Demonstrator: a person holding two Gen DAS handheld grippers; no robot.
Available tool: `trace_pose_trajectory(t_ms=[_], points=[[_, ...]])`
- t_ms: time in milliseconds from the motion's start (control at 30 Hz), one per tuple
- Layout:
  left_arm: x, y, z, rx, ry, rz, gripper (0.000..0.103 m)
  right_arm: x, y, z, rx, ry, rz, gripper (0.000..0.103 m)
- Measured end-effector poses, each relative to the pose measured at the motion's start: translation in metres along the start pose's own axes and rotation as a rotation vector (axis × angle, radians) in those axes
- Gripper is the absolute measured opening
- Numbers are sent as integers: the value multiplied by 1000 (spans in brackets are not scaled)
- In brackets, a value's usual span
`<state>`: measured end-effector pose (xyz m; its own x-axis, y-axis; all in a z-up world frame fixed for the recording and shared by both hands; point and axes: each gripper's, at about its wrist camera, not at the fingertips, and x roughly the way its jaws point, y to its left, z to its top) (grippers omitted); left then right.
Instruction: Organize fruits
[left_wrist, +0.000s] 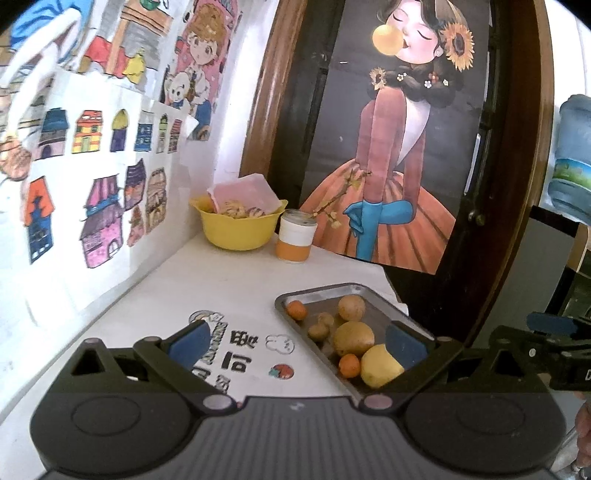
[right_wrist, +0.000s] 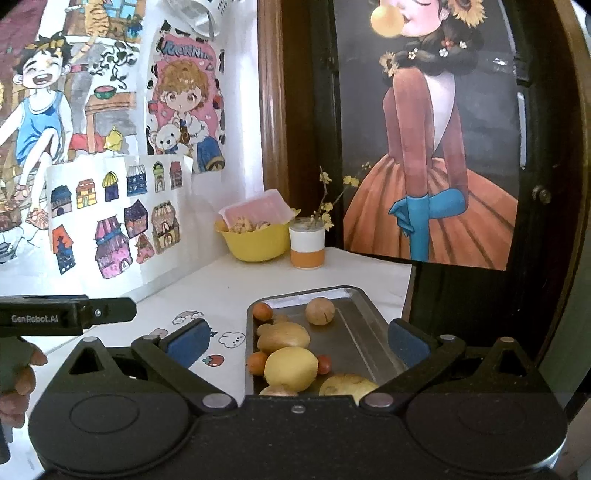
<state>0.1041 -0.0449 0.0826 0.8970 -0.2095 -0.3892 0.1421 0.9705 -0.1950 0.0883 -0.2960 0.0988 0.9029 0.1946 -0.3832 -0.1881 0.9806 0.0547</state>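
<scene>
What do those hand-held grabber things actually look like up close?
Both look alike. The left gripper and right gripper have matte black bodies with hinged black linkages, round silver pivot pins and two fingers faced with blue pads. Seen side-on, the left gripper's body carries white "GenRobot.AI" lettering.

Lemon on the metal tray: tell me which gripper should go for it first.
Right, probably. The lemon lies nearly centred between the right gripper's open fingers on the tray. For the left gripper, also open, it sits off by the right-hand finger, partly hidden.
</scene>
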Motion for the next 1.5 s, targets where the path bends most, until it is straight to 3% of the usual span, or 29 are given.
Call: trace_pose_trajectory(t_ms=[267,567,1133,1500], points=[[-28,6,-21,-61,-35,7,103,-20,13,-23,10,-65,-37,102],[-45,11,-34,-42,-83,52,103,-38,32,-37,-23,-165,-104,102],[-68,44,-77,-54,-73,165,103,-44,85,-85,-28,-185,-130,102],[-75,58,-94,-87,-68,170,103,-48,94,-108,18,-189,-146,102]])
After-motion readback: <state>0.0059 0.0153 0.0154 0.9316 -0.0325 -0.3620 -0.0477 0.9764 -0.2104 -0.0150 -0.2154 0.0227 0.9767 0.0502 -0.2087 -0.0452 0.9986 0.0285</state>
